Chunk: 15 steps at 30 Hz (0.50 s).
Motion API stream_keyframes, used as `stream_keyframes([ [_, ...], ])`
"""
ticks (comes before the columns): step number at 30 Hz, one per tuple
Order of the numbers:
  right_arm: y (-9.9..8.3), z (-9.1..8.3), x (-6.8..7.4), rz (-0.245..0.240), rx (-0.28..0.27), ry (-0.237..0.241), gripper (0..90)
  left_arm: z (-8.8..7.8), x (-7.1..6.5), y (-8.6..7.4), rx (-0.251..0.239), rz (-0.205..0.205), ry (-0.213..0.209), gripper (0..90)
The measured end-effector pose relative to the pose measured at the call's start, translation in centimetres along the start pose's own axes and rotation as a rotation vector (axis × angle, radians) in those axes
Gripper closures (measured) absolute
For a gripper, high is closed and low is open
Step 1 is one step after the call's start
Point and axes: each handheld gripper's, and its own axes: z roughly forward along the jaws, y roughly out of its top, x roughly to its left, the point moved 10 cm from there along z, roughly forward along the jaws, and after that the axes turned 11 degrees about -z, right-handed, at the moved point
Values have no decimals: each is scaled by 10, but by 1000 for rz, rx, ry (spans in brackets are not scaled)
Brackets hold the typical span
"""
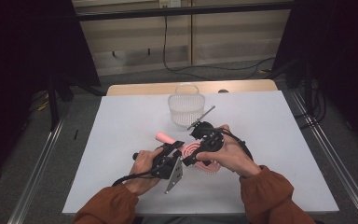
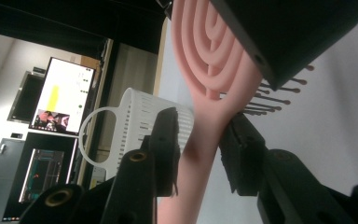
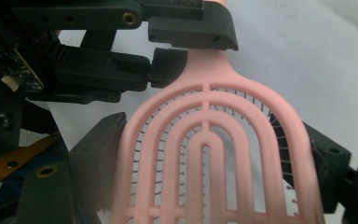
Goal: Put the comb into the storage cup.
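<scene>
Two black grippers share one pink hairbrush [image 3: 214,154] over the white table [image 1: 279,154]: right gripper [image 3: 205,163] clamps its vented, arched head, thin bristles beneath; left gripper [image 2: 198,149] pinches the smooth handle. Beyond stands a white mesh basket [image 1: 186,109], bare tabletop open on every side.

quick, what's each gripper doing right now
left gripper: fingers around the pink hairbrush handle, grip not certain
right gripper: shut on the hairbrush head
</scene>
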Motion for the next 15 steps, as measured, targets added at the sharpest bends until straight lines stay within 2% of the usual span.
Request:
stream_keyframes([
  [3,2,-1,1,1,-8,6,211,-1,0,0,-3,20,-1,729],
  [14,2,2,0,10,4,7,211,0,-4,0,-4,64,8,753],
  [15,2,2,0,13,5,3,210,1,-5,0,-6,86,2,760],
])
